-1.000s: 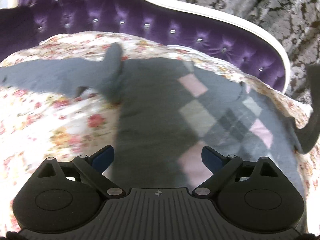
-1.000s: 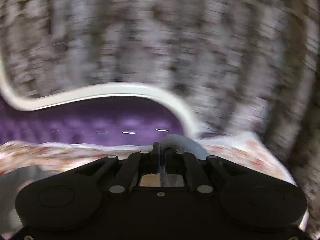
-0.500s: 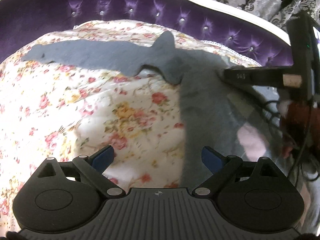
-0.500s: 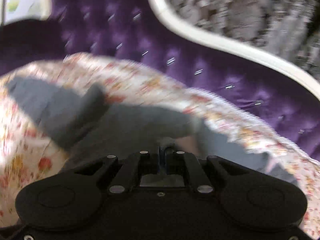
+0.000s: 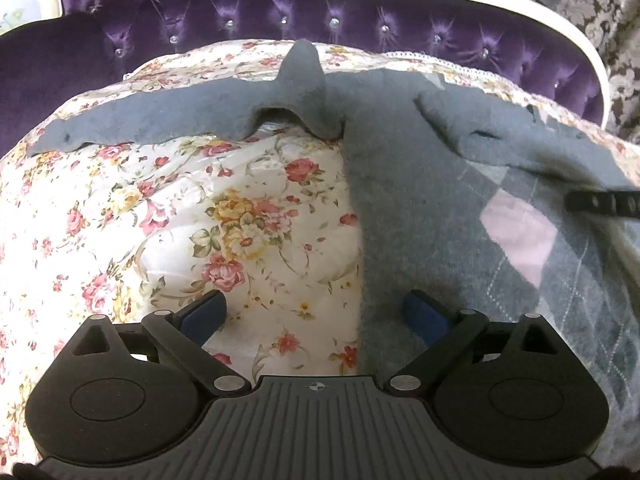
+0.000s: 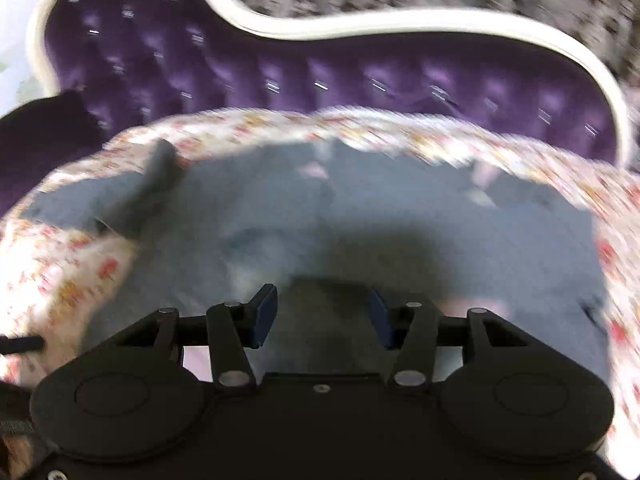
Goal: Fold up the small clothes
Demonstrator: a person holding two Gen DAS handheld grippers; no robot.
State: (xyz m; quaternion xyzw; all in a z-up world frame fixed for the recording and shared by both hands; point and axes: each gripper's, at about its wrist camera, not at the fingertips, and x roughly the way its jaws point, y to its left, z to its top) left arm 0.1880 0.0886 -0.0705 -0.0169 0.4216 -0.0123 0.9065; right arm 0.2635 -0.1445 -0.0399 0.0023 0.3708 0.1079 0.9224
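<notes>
Item: one small grey sweater (image 5: 400, 184), knit, with pink and pale argyle diamonds on the front, lying on a floral bedspread (image 5: 200, 220) before a purple tufted headboard (image 5: 280, 8). Condition: partly folded, by judgement. One sleeve (image 5: 500, 132) lies turned in across the chest; the other sleeve (image 5: 152, 120) lies stretched out flat to the side over the bedspread, with a small raised flap of cloth near its shoulder. Left tool (image 5: 316, 312): jaws wide apart, holding nothing, poised low over the sweater's side edge where grey cloth meets bedspread. Right tool (image 6: 322, 316): jaws apart, empty, hovering above the sweater's body; this view is motion-blurred, so fine detail of the cloth beneath is unclear. Remaining work, as judged: bring in the outstretched sleeve, then fold the body over on itself to a compact stack. No completed pile of folded garments is visible in either view.
</notes>
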